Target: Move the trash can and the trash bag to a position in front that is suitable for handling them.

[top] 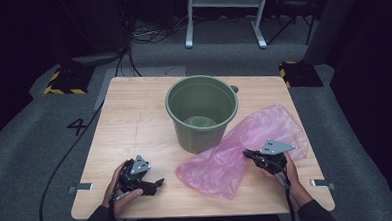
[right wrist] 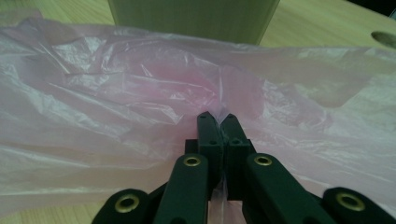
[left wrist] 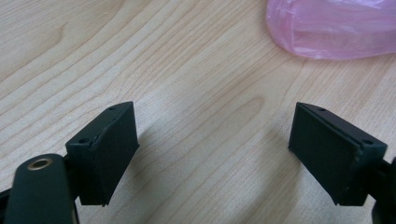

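Wooden tabletop (top: pixel 134 118) carries green bucket (top: pixel 202 112); pink plastic bag (top: pixel 236 154) lies against its right side. Right claw (right wrist: pixel 220 119) clenched on bag film. Left claw (left wrist: pixel 212 154) released, over bare wood near bag.

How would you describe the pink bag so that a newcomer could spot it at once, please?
On the wooden table, look just right of the green bucket near the middle. The pink bag lies crumpled there, against the bucket's foot, with the right gripper shut on its film. It is the one soft, see-through, pink thing.
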`<state>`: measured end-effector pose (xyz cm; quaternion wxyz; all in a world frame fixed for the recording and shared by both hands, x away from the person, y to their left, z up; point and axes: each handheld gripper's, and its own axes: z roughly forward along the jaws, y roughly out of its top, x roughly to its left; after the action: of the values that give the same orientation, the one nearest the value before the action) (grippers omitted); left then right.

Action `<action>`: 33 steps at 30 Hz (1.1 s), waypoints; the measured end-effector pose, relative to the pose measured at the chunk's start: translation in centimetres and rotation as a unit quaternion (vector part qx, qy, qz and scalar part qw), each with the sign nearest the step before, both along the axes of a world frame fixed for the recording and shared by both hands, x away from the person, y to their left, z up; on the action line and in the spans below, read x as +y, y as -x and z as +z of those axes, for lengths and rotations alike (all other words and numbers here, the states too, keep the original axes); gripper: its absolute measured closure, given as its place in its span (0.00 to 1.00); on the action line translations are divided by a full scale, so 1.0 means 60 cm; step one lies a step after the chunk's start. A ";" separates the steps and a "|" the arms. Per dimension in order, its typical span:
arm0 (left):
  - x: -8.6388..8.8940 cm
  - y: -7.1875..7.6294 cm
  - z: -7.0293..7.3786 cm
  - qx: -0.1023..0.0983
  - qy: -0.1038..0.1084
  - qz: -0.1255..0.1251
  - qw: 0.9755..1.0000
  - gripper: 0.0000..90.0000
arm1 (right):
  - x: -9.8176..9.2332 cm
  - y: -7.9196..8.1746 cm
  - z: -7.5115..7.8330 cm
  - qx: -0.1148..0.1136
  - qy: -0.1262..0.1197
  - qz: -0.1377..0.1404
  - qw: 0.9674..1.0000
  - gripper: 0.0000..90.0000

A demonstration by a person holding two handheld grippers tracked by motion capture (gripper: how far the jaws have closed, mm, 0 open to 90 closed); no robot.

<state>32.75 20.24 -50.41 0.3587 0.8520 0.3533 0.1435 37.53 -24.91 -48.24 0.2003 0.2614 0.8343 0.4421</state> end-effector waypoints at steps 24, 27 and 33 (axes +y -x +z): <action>0.001 -0.010 0.000 0.002 -0.001 -0.006 1.000 0.14 | -0.025 0.013 0.037 -0.043 -0.042 -0.011 0.998 1.00; 0.001 -0.010 0.000 0.002 -0.001 -0.006 1.000 0.14 | -0.028 0.020 0.045 -0.052 -0.046 -0.009 0.998 1.00; 0.000 -0.010 0.000 0.002 -0.001 -0.006 1.000 0.14 | -0.033 0.022 0.057 -0.064 -0.062 -0.009 0.996 1.00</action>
<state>33.33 20.27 -50.43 0.3580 0.8549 0.3483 0.1401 36.21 -26.89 -44.80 0.2405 0.2521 0.7884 0.5070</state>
